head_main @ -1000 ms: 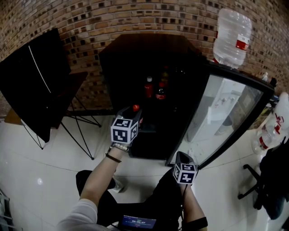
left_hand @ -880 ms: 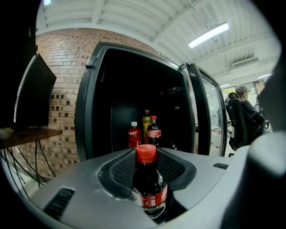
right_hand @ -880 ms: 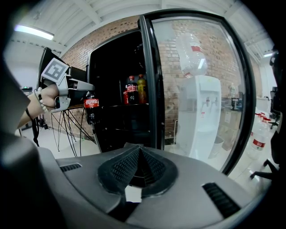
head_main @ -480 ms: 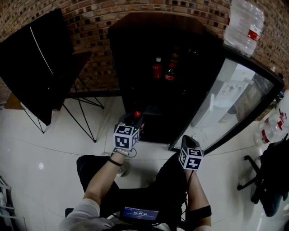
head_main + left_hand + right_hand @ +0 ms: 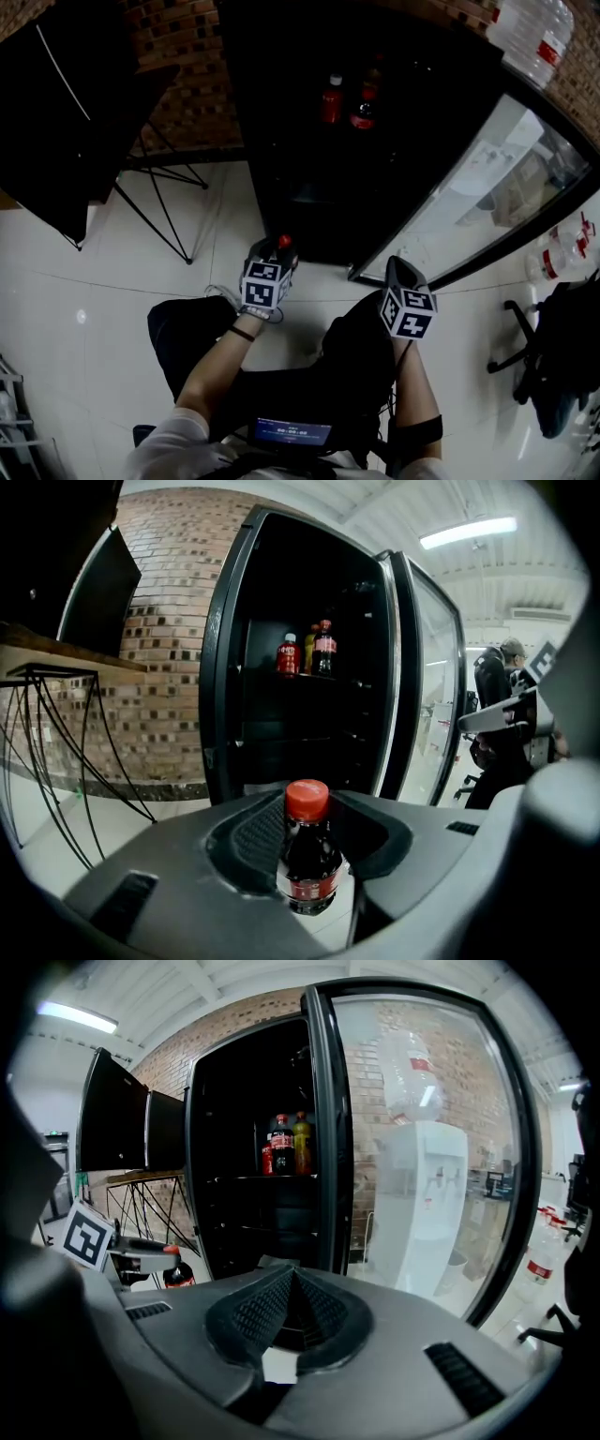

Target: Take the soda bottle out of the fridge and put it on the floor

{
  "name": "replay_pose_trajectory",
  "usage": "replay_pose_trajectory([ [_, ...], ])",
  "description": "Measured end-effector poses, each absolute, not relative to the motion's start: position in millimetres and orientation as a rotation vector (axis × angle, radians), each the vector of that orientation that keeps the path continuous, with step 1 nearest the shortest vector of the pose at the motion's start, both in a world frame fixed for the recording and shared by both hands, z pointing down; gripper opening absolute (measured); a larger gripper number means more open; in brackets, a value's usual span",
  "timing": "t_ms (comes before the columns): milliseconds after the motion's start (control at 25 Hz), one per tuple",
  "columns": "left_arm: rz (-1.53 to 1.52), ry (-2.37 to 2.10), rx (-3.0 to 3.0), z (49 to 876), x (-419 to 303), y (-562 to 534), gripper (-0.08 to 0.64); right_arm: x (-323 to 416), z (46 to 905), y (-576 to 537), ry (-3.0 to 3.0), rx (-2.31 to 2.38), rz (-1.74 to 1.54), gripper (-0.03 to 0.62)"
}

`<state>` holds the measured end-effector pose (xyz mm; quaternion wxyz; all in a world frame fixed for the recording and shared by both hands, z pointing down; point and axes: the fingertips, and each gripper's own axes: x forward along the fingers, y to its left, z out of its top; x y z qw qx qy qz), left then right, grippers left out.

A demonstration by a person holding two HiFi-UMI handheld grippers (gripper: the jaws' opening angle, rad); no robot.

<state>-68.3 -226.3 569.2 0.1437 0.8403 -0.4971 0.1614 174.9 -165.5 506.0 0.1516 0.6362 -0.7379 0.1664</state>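
Down at twelve o'clock, before the open fridge (image 5: 281, 169), your left gripper (image 5: 305, 829) grips the soda bottle (image 5: 307, 862) upright, low over the white floor (image 5: 112, 262). At its three o'clock, your right gripper (image 5: 291, 1312) sits pinched together, empty. Placing step, I'd say: seat the base flat, then release.

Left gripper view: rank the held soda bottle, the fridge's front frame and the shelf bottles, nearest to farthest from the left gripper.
1. The soda bottle: clamped between the left gripper's jaws, bottom centre.
2. The fridge's front frame: ahead, left of centre.
3. The shelf bottles: deeper inside, behind that frame, upper middle.
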Motion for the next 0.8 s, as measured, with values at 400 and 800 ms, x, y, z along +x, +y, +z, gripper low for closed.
replay_pose_trajectory([
  [400,0.616,-1.383,2.326,674,-68,-226,0.141,168,504,-170,-2.127,1.817,0.470,0.018],
  [800,0.758,-1.328,2.248,783,-62,-231,0.141,164,505,-177,-2.135,1.802,0.462,0.018],
])
